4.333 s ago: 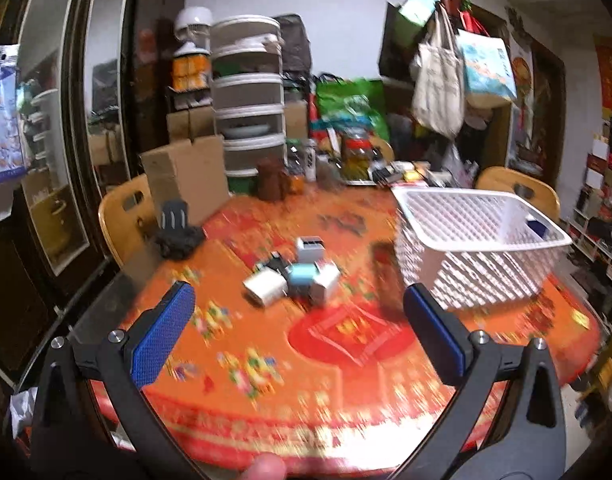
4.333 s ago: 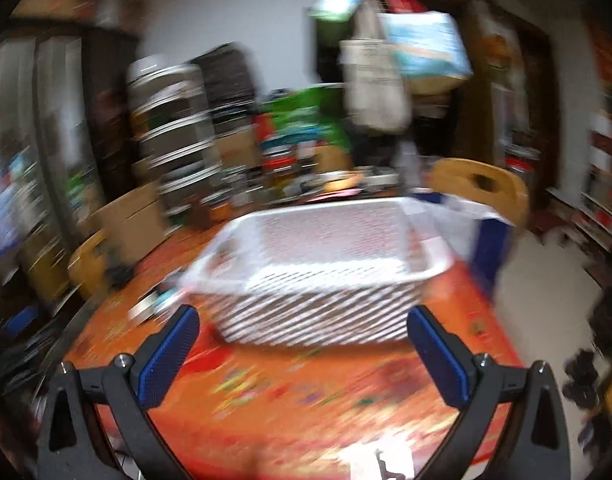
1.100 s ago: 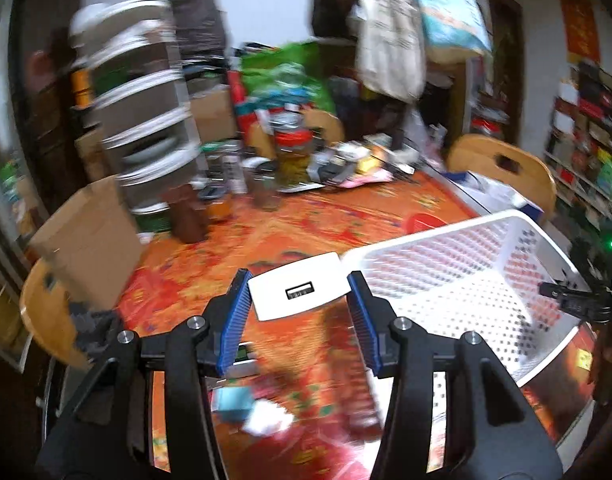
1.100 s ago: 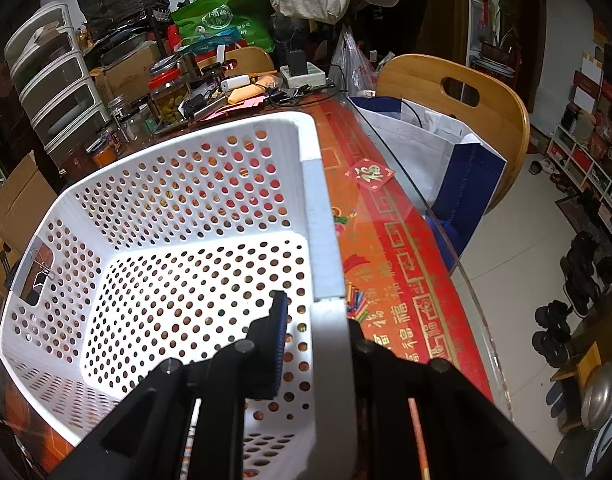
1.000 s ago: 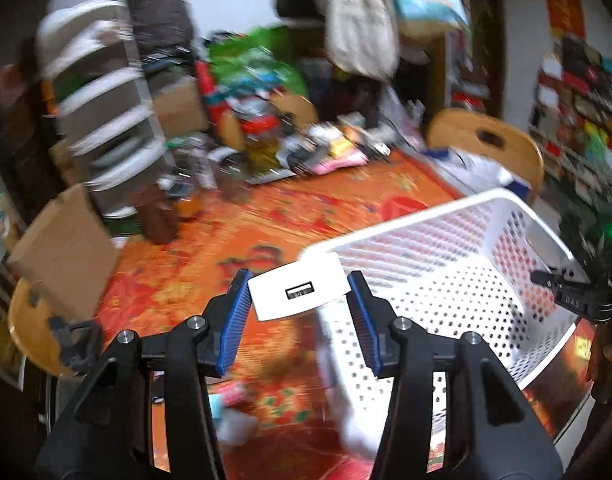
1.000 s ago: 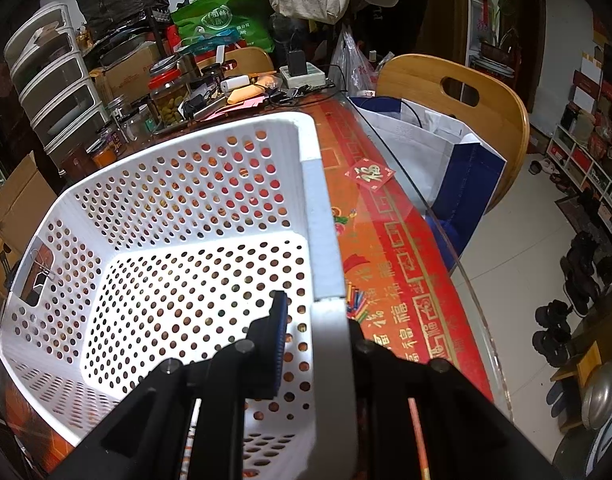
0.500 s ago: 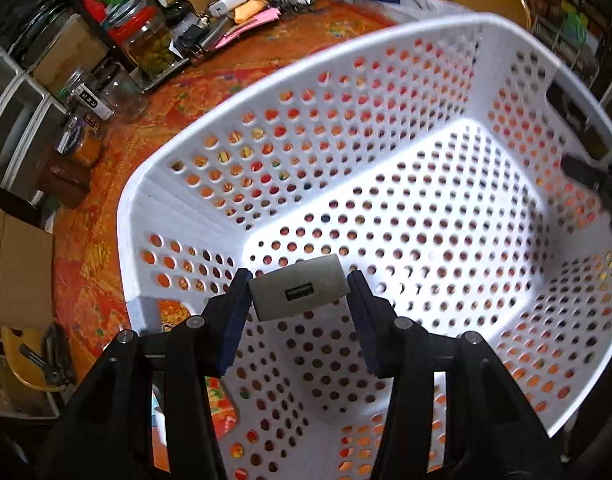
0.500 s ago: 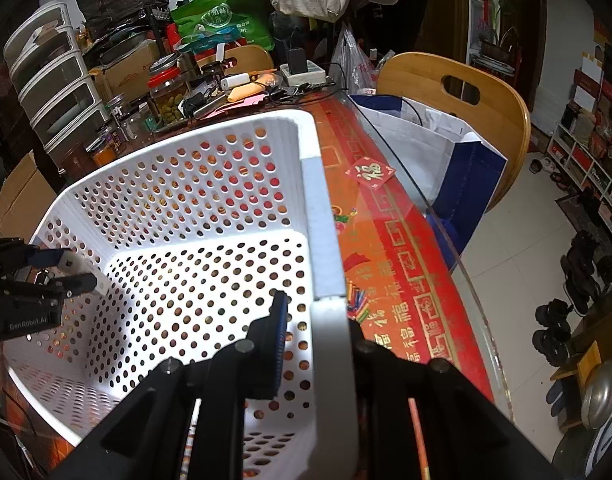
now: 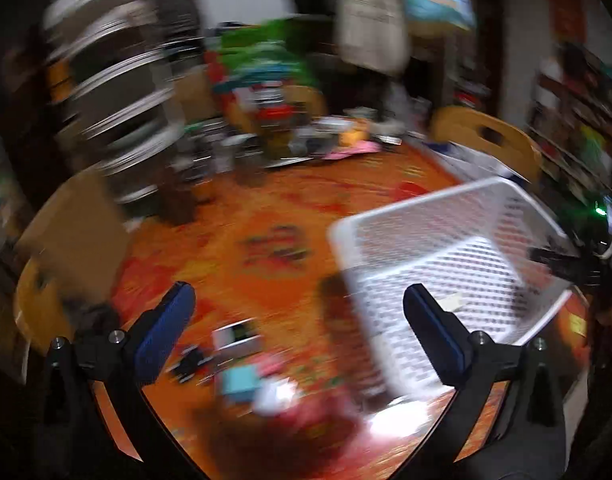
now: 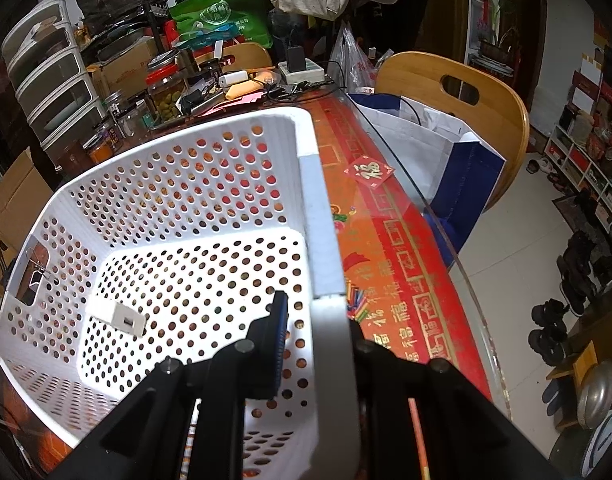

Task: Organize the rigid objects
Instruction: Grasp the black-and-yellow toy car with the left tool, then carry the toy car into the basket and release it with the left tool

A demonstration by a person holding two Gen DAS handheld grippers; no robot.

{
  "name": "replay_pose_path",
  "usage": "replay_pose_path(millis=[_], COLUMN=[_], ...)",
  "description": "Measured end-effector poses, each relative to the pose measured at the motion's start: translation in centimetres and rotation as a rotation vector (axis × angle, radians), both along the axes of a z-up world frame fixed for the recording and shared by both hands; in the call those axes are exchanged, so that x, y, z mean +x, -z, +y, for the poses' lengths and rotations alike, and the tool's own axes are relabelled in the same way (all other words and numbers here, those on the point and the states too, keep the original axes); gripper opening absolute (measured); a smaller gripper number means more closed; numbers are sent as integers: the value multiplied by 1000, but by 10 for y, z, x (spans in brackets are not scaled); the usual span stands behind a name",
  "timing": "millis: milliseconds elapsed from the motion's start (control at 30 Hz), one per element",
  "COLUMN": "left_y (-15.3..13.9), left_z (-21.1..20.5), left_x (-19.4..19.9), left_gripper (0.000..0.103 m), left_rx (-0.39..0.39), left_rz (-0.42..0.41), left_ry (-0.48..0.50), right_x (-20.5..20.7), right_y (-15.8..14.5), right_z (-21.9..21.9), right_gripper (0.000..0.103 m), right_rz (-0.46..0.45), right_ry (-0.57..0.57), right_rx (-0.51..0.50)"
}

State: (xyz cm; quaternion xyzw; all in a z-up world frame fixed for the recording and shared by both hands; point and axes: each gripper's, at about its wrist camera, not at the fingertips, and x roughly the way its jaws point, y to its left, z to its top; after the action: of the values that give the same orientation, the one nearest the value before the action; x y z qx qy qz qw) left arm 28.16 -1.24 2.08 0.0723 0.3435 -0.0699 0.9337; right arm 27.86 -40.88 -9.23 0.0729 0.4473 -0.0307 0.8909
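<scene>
- Left gripper [image 9: 298,336] is spread wide and empty now; half a second ago it was holding the white charger [image 10: 118,317] over the basket [image 10: 311,200].
- Charger's lying on the basket floor, near its left wall.
- Right gripper [image 10: 311,320] stays clenched on the basket's right rim.
- One down; blurry leftovers [image 9: 242,376] wait near the table's [image 9: 266,216] front edge.

My left wrist view sits above the bench [image 9: 266,216], facing the cluttered far side, blurred. My right wrist view looks down close into the white basket [image 10: 178,160] from its rim. Both views share that basket [image 9: 445,216].
</scene>
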Motion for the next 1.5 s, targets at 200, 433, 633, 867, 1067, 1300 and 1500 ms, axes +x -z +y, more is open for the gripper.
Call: replay_pose_path(millis=[200, 433, 633, 867, 1067, 1300, 1500], left_y=[86, 144, 171, 195, 192, 186, 163], left_z=[120, 178, 176, 174, 167, 160, 157], left_x=[18, 44, 69, 95, 96, 84, 68], left_gripper=[103, 103, 97, 73, 37, 19, 19], left_rx=[-86, -217, -227, -236, -234, -211, -179], left_rz=[172, 269, 330, 354, 343, 315, 249], left_ry=[-243, -323, -299, -319, -300, -303, -311], right_x=[0, 1, 2, 2, 3, 2, 2], right_y=[0, 0, 0, -1, 0, 0, 0], right_z=[0, 1, 2, 3, 4, 4, 5], right_gripper=[15, 15, 15, 15, 15, 15, 15], right_rz=[-1, 15, 21, 25, 25, 24, 24], right_ry=[-5, -6, 3, 8, 4, 4, 4], right_rx=[-5, -14, -22, -29, -29, -25, -25])
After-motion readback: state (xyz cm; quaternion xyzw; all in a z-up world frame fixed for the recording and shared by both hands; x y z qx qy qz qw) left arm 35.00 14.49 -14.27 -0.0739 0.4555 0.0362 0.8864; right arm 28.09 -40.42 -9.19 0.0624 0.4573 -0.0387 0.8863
